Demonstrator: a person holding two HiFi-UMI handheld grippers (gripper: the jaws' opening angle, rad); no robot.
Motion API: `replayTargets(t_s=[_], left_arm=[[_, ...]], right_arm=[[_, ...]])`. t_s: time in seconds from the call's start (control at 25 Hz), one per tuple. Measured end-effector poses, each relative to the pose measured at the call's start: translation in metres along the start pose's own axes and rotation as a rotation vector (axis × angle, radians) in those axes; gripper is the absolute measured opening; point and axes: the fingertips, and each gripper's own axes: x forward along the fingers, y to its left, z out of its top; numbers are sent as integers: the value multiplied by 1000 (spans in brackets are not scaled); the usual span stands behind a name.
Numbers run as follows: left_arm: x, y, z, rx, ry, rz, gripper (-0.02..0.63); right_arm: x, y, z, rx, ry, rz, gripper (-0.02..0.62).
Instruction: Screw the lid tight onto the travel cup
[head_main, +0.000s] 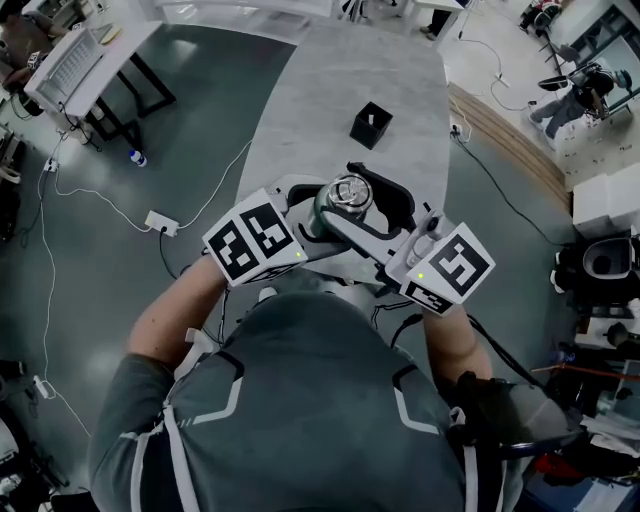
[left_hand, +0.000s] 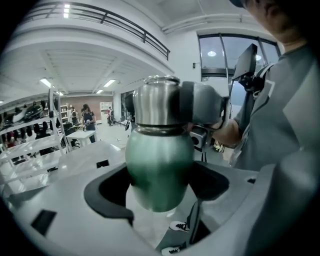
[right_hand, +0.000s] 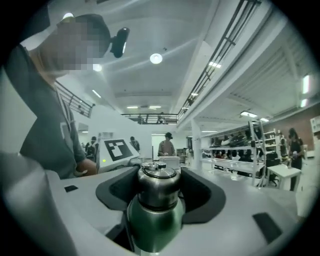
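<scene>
Over the near end of the tabletop (head_main: 330, 90), the left gripper (left_hand: 160, 186) has its jaws clamped on the green cup (left_hand: 159, 165). The jaws of the right gripper (right_hand: 158, 194) pinch its steel lid (right_hand: 158, 181). A tilted lid could cross-thread, and the smooth cup could spin in its grip.

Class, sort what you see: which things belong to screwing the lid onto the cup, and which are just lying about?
Belong to the job:
cup, held in the left gripper
lid, gripped by the right gripper

Just lying about:
black box
bottle
power strip
</scene>
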Motion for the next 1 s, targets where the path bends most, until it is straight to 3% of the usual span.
replayTargets(t_s=[0.08,0.24,0.4,0.52,0.68,0.76,0.8,0.88,1.0], left_arm=[[-3,-8,5,13,-29,-63,368],[-13,-21,16,50,-77,-192,368],[-14,-35,18,89,-64,-266,368],[-12,-28,18,64,-61,-216,368],[-4,5,8,6,2,-26,368],[1,10,-1,5,38,23,368],[2,7,-3,9,37,12,368],[-1,-7,2,9,-10,-74,368],[-11,-22,11,46,-57,-178,368]], right_arm=[[-5,6,5,-15,3,111,281],[-18,22,18,19,-24,414,301],[-22,30,23,18,-43,546,295],[-19,25,23,-6,-39,483,273],[-5,-5,10,41,-10,111,272],[-2,-8,0,24,24,-1,272],[-2,-3,-3,-13,41,14,272],[-6,9,-3,-46,51,142,293],[-14,18,12,8,1,343,302]])
